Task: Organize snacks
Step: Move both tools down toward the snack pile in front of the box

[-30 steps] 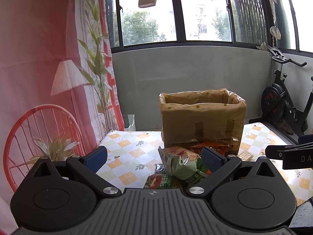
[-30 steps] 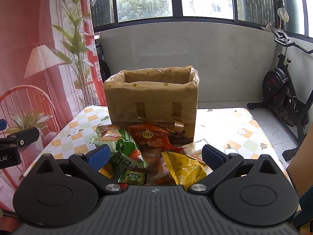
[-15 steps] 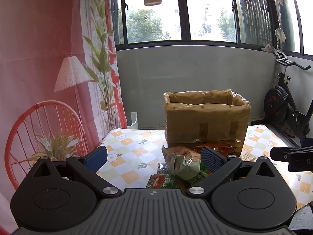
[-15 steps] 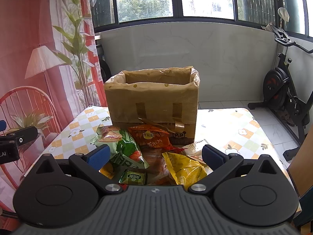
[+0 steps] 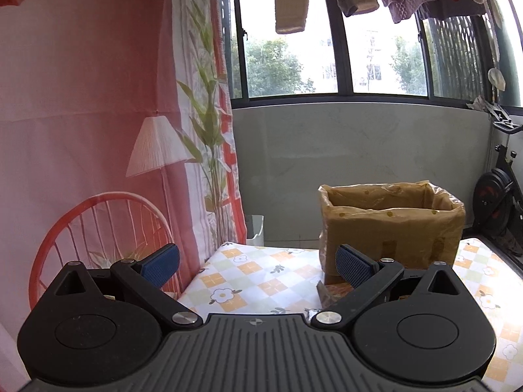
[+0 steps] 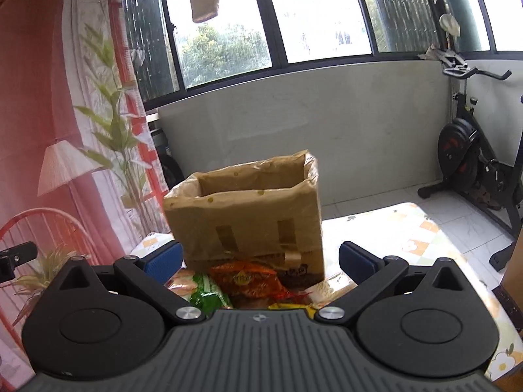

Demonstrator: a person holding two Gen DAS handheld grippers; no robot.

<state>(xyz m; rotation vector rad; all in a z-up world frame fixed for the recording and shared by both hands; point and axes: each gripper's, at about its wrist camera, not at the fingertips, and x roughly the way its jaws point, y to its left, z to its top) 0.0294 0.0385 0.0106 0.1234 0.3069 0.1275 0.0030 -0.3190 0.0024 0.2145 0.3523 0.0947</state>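
A brown cardboard box lined with clear plastic [image 6: 243, 219] stands open on the checked tablecloth; it also shows in the left wrist view [image 5: 392, 225], to the right. Snack bags lie in front of it: an orange bag [image 6: 246, 281], a green bag [image 6: 207, 295] and a yellow one [image 6: 289, 307] at my gripper's base. My right gripper [image 6: 260, 263] is open and empty, above the pile, facing the box. My left gripper [image 5: 258, 263] is open and empty, over bare tablecloth left of the box. Only a corner of a snack bag [image 5: 330, 292] shows there.
The flowered checked tablecloth [image 5: 255, 277] covers the table. A pink printed curtain [image 5: 81, 130] hangs at the left. An exercise bike [image 6: 474, 163] stands at the right on the tiled floor. Laundry hangs above the windows. The left gripper's tip [image 6: 14, 256] shows at the far left.
Both grippers have tilted upward and shifted; the left one turned left, so the snack pile dropped out of its view. The box now sits right of it. Both stayed open.
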